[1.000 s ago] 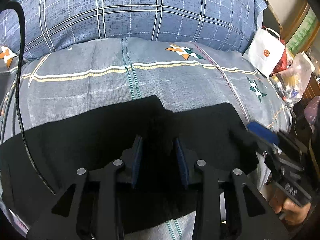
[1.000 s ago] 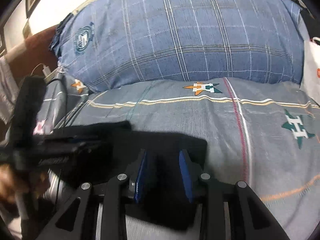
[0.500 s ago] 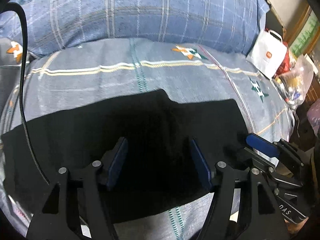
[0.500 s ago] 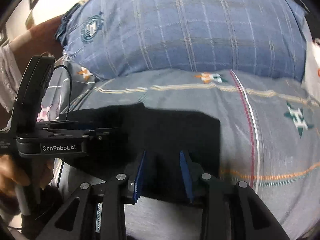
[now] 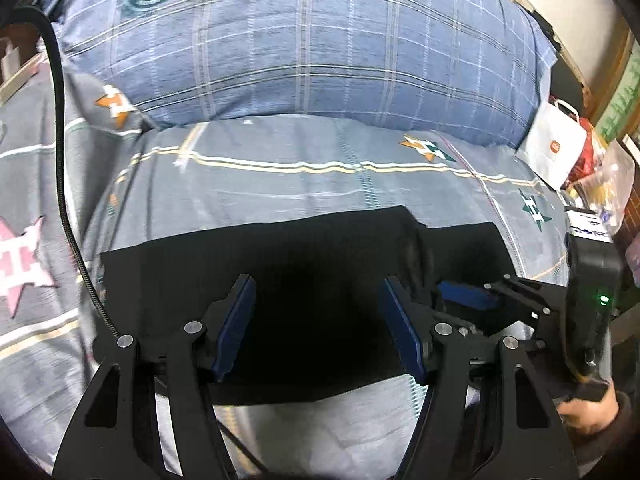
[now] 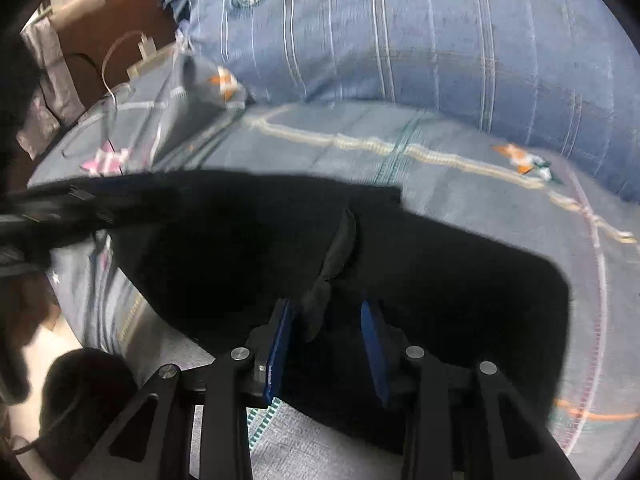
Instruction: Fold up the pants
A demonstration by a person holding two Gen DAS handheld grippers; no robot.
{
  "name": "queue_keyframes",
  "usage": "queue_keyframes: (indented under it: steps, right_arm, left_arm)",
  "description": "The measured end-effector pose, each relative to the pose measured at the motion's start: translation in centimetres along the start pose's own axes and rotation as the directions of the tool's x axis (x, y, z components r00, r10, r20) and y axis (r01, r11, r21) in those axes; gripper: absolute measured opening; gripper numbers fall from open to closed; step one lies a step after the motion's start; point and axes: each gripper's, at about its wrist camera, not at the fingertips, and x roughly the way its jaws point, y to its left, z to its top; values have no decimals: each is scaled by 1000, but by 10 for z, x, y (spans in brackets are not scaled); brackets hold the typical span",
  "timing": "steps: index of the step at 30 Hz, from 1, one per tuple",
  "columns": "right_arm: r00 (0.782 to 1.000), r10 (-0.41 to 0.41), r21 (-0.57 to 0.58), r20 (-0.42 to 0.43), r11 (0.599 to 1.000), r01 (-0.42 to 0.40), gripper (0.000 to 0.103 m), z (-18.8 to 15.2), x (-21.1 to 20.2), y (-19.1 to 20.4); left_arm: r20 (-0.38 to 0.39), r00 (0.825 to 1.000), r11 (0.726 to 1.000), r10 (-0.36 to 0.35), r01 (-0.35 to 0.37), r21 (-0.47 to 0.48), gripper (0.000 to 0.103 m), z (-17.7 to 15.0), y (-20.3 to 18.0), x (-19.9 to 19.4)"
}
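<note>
Item: black pants (image 5: pixel 320 280), lying flat on the bed as a compact folded rectangle, near edge toward you.
Done so far: you appear to have at least one fold in; the far edge steps where layers overlap, and a small ridge of cloth (image 6: pixel 340 248) stands up mid-panel.
Left to do: likely one more fold and a smoothing of that ridge; this is a judgement.
Left gripper (image 5: pixel 316 328): your jaws stand wide over the cloth, nothing between the pads.
Right gripper (image 6: pixel 326 344): your jaws are narrow and opening slightly; a pinch of the ridge sits between them, but I cannot tell whether the pads press it.
Surface: grey-blue bedsheet (image 5: pixel 280 184) with star logos and stripes.
Far side: large blue plaid pillow (image 5: pixel 320 40).
Far right: white paper bag (image 5: pixel 554 152) and clutter.
Left: black cable (image 5: pixel 68 208).
</note>
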Motion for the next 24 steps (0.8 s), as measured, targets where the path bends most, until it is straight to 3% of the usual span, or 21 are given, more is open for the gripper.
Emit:
queue_keyframes:
  steps: [8,12,16,22,24]
  right_arm:
    - [999,11,-12,33,1000,-11,36,12,-16,10]
    - [1000,10,-4,-22,1000,-10,36,12,3,11]
    - [1000,6,-39,-11,999,-7,36,18,-5,18]
    - [997,61,-130,46,990,-55,42,44,-17,47]
    - [997,71,-157,35,986,-64,42,52,-12,58]
  left_arm:
    - [14,1000,996,6,-5,-85,65,-21,45,-30]
    - [32,999,988,8,-3,-156,65,-37,76,-53]
    - [39,999,972,30,-20,-236,65,-59,112,-74]
    - [22,1000,936,6,2,-351,65,-77,141,-69]
    - [20,1000,937,12,-4,-349,65,-80,137,-64]
